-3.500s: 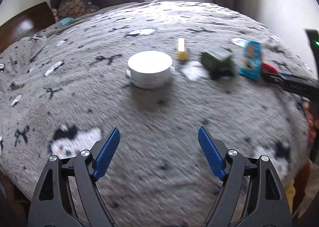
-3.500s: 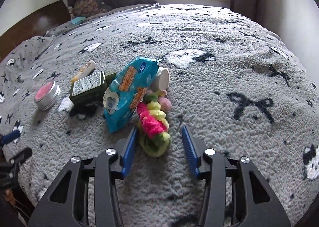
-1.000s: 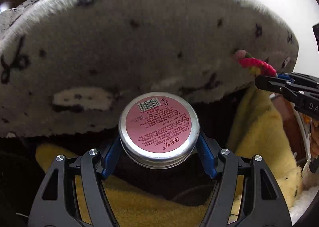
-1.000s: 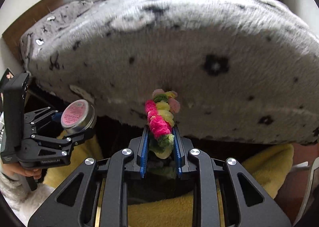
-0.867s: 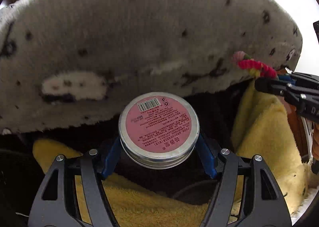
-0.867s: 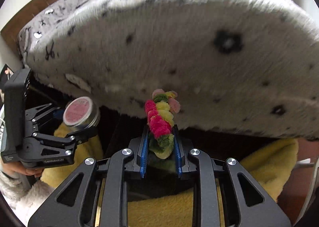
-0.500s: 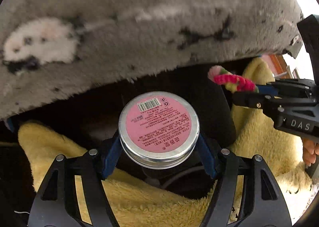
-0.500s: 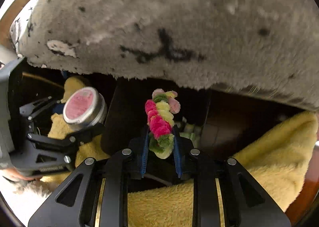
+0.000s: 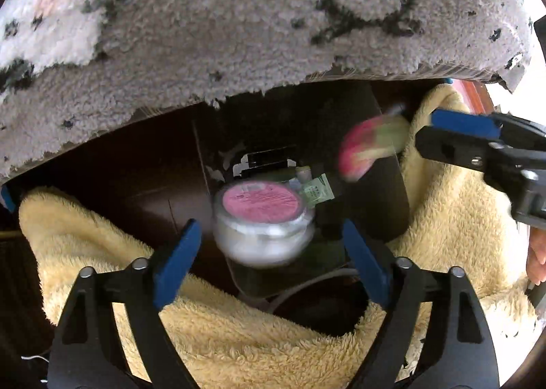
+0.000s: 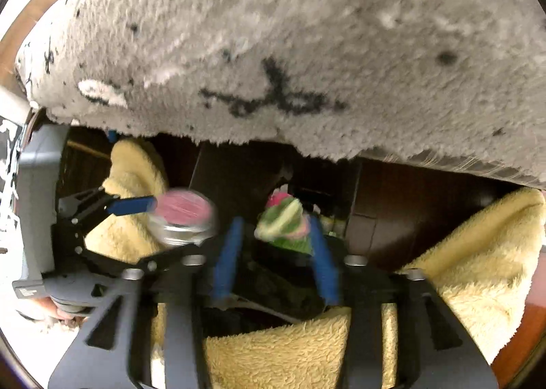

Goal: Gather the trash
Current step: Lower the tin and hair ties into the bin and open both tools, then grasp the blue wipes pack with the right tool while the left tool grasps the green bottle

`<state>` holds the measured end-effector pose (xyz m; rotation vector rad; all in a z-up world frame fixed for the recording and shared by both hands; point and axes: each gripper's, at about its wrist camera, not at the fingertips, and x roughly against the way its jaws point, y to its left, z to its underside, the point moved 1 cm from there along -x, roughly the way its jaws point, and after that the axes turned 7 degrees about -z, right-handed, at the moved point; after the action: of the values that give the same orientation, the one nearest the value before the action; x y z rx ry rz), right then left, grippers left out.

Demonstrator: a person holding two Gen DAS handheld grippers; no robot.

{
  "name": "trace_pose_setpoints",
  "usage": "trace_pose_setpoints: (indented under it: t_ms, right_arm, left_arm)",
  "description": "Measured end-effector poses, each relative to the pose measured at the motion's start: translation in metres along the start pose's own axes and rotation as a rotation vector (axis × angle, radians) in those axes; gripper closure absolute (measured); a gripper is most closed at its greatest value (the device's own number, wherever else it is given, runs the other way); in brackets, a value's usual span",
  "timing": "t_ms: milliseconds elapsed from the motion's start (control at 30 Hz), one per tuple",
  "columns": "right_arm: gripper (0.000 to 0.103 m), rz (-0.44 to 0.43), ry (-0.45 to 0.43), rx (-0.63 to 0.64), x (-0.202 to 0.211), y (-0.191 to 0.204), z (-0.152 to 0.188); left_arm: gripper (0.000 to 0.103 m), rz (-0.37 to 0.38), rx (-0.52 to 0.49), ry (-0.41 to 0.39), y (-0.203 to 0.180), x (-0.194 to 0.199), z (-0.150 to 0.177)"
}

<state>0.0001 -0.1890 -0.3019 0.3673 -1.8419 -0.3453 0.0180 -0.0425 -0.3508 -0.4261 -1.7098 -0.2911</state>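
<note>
The left gripper (image 9: pixel 271 252) is seen with its blue fingers (image 9: pixel 175 261) spread wide, and nothing is clamped between them. The round tin (image 9: pixel 262 218), silver-walled with a pink label on top, is blurred and lies in the gap between the fingers without contact on either side, over the dark opening of the black bin (image 9: pixel 392 204). Inside the bin a small green packet (image 9: pixel 317 191) is visible just beside the tin. The right gripper (image 10: pixel 274 252) is likewise parted, its blue fingers (image 10: pixel 227 255) standing apart from the fuzzy pink-and-green item (image 10: pixel 283 221), which is blurred and sits between them above the same dark opening; whether it touches the right-hand finger cannot be told. In the left wrist view the same fuzzy item (image 9: pixel 368 150) appears just off the tip of the right gripper. A yellow fleece cloth (image 9: pixel 239 337) is draped around the bin on both sides. The grey patterned blanket (image 9: pixel 239 30) overhangs the scene from above.
</note>
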Motion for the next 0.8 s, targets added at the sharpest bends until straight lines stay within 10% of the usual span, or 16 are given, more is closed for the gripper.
trace_pose_setpoints:
  t_ms: [200,800]
  right_arm:
    - [0.014,0.019,-0.068,-0.051,0.024,-0.012,-0.005]
    - [0.010,0.039,-0.332,-0.057,0.132,-0.016,-0.031]
  left_arm:
    - [0.014,-0.033,0.002,-0.048,0.010,0.024,0.003]
    - [0.011,-0.136,0.126,-0.404,0.045,0.163,-0.028]
